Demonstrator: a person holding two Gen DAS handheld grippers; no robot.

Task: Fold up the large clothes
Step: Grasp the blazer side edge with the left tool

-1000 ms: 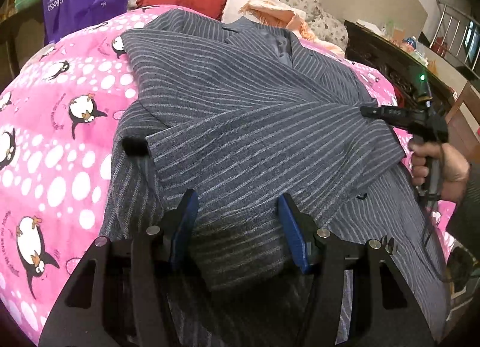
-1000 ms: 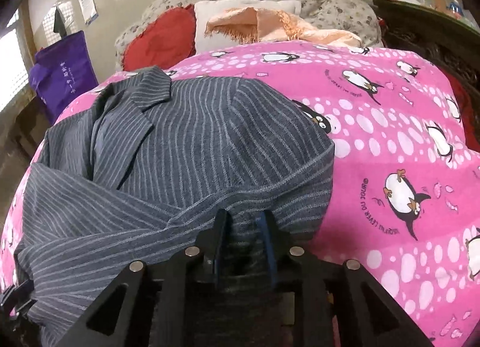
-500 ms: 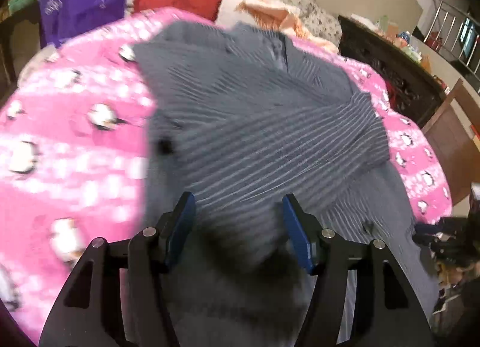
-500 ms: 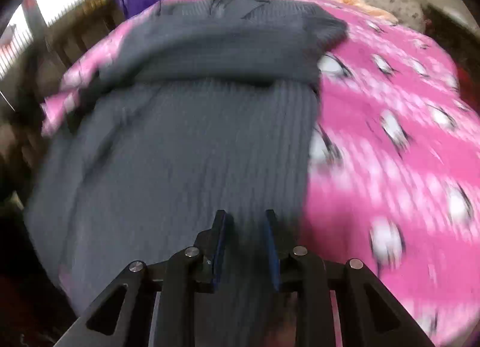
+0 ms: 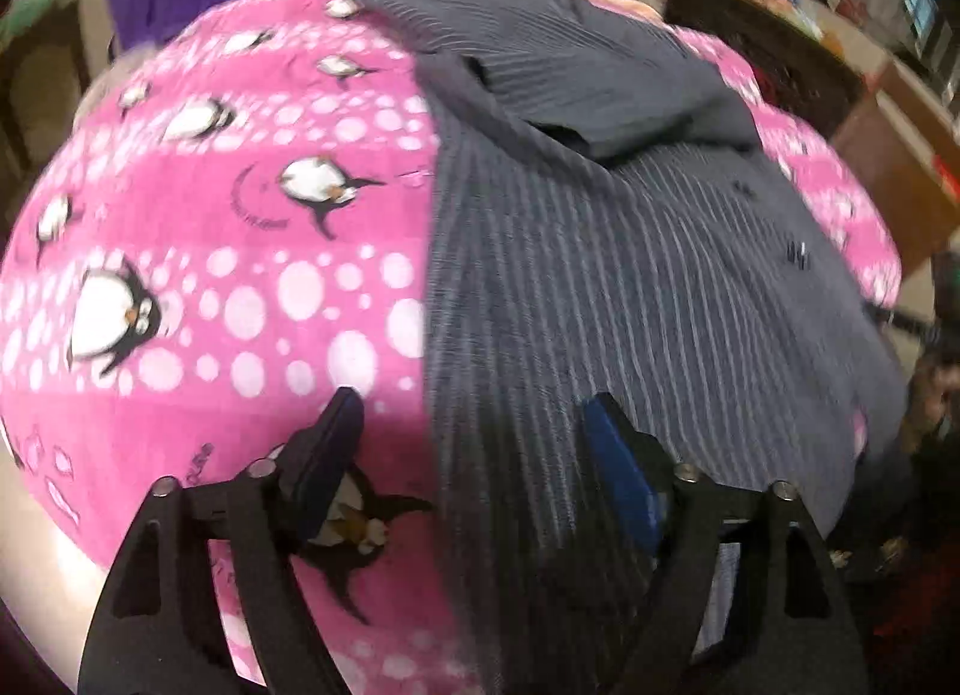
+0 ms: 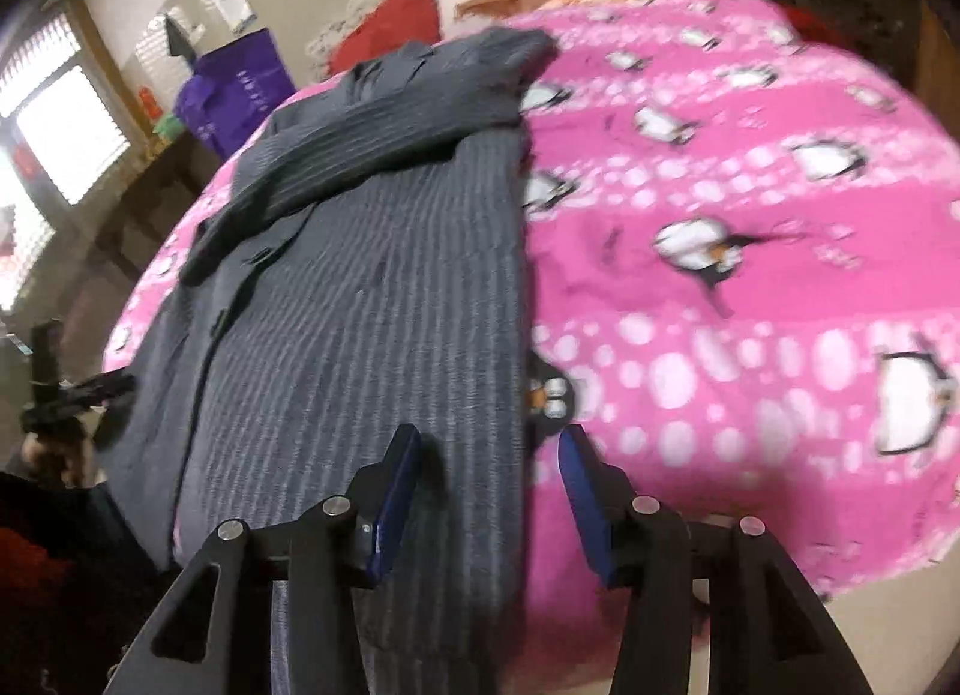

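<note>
Folding step in hand: judged to be the bottom-hem fold of the grey pinstriped jacket [image 5: 600, 251], with the sleeves already crossed over the chest.
Jacket location: flat on the pink penguin blanket [image 5: 240, 275] covering the bed, hem at the near edge and draping slightly over it.
Left gripper [image 5: 474, 449]: fingers apart, empty, straddling the jacket's left side edge near the hem.
Right gripper [image 6: 486, 485]: fingers apart, empty, straddling the jacket's right side edge near the hem.
Recommended technique: pinch each hem corner through all fabric layers, lift both corners level, carry them toward the collar, then lay down without dragging the crossed sleeves.
Risk: uneven lift may skew the fold line.
Orientation: collar points away toward the red pillow [image 6: 396, 23]; hem points toward the person.
Long axis: runs from near edge to headboard end, parallel to the pinstripes.
</note>
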